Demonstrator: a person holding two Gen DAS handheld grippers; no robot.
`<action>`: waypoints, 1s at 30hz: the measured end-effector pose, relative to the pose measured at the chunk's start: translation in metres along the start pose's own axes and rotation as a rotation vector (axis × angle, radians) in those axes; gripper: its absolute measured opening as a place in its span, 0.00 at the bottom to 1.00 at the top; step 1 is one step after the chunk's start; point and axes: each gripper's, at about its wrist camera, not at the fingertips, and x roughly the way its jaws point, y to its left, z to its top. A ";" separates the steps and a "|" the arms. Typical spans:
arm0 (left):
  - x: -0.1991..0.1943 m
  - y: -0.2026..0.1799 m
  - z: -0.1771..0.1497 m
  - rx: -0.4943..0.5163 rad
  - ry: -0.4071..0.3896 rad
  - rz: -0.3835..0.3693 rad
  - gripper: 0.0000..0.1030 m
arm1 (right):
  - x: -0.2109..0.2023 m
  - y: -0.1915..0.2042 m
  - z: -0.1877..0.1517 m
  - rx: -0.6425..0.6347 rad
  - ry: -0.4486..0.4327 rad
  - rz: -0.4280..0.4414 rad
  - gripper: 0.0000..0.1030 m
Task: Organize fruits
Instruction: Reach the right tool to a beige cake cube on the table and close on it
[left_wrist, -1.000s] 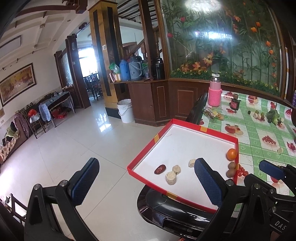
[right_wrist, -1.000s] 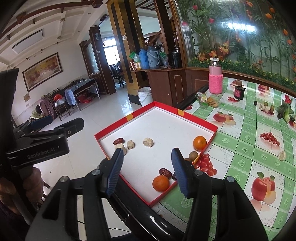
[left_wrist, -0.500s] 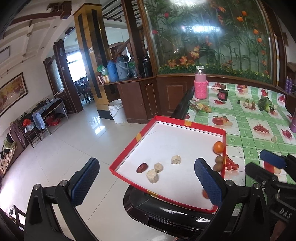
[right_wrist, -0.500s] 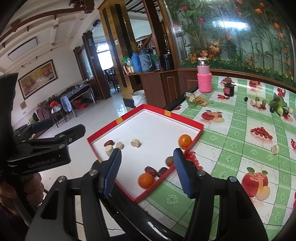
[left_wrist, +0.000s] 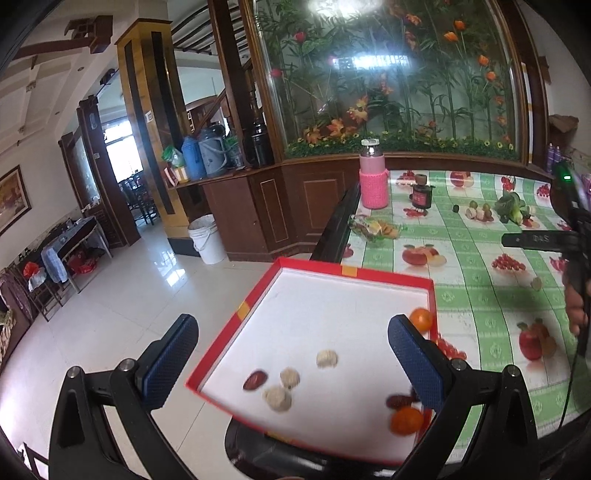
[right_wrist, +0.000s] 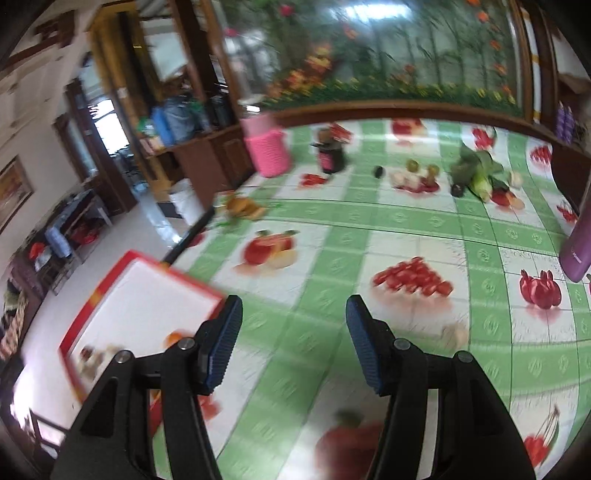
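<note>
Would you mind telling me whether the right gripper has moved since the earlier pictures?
Yes. The right gripper has swung rightward: the red tray, earlier centred between its fingers, now sits off to the left, with only tablecloth between them.

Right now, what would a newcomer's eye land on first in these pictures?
The red-rimmed tray at the table's near-left corner, with two oranges along its right side, one far and one near, and pale lumps near its front. Beyond it, the pink-sleeved bottle stands on the green fruit-print tablecloth, before the flower mural.
</note>
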 end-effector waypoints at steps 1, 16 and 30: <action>0.006 -0.001 0.007 0.001 -0.008 -0.001 1.00 | 0.015 -0.012 0.015 0.011 0.021 -0.028 0.58; 0.086 -0.041 0.024 0.040 0.088 -0.157 0.99 | 0.172 -0.113 0.135 0.356 0.169 -0.074 0.50; 0.094 -0.038 0.016 0.010 0.164 -0.131 0.99 | 0.220 -0.113 0.165 0.327 0.170 -0.316 0.32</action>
